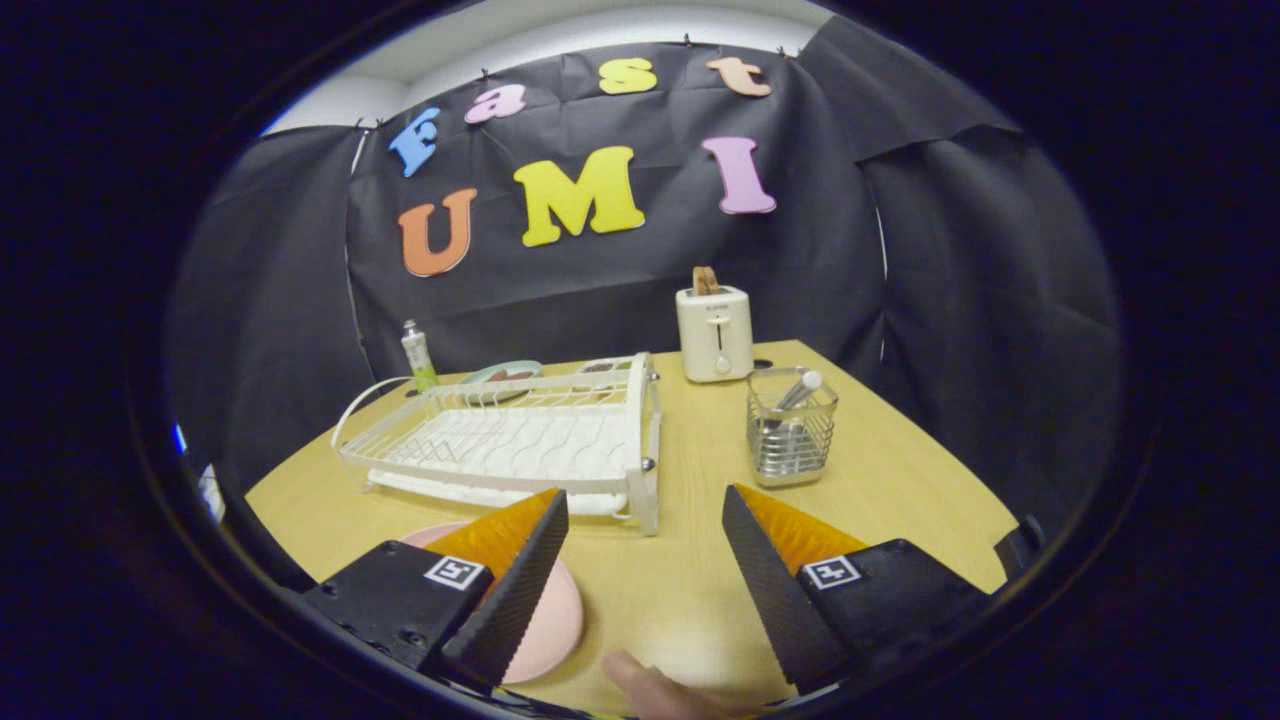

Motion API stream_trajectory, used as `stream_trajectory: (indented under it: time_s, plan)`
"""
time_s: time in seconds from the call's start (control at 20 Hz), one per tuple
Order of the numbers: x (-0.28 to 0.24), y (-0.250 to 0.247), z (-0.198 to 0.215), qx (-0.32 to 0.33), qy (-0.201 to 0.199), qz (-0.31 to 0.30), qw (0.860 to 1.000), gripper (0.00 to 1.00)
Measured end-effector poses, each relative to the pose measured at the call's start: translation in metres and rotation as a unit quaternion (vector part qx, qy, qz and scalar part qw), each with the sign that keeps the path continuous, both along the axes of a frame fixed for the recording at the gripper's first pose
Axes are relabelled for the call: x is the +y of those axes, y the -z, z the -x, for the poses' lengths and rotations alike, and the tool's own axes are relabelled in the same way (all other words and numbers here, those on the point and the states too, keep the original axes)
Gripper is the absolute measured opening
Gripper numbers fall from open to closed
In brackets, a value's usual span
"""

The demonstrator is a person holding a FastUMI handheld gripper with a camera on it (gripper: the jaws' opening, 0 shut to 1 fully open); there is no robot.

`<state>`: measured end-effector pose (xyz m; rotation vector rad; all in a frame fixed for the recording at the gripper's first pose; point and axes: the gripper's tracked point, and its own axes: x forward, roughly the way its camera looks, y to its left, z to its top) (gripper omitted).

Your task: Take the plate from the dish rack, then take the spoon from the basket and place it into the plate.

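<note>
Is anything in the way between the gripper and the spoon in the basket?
Nothing visible blocks it. The gripper is open, with bare table ahead. The spoon stands in the wire basket beyond the fingers, off to the right. The dish rack sits to the left, the pink plate beside a finger.

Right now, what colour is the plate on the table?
Pale pink, plain; the plate shows in the gripper view beside the open gripper.
</note>
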<state>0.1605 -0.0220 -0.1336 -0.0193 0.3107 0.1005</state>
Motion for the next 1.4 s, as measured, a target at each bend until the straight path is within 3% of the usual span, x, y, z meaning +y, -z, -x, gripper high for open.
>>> stream_trajectory:
  time_s: [0.2,0.4,0.5,0.65,0.85,1.15,1.4]
  plan:
    - [-0.043,-0.01,-0.023,-0.033,0.013,0.009,0.999,1.0]
    - [-0.086,-0.015,-0.057,-0.029,0.053,0.009,0.998,1.0]
    - [-0.09,-0.019,-0.068,-0.042,0.049,0.005,0.998,0.99]
    - [-0.079,-0.029,-0.085,-0.082,0.03,-0.014,0.996,0.83]
    - [-0.087,-0.02,-0.105,-0.07,0.054,-0.007,0.996,0.38]
    - [-0.088,-0.027,-0.118,-0.095,0.053,0.009,0.994,0.2]
    - [-0.088,-0.042,-0.127,-0.091,0.062,0.077,0.991,0.17]
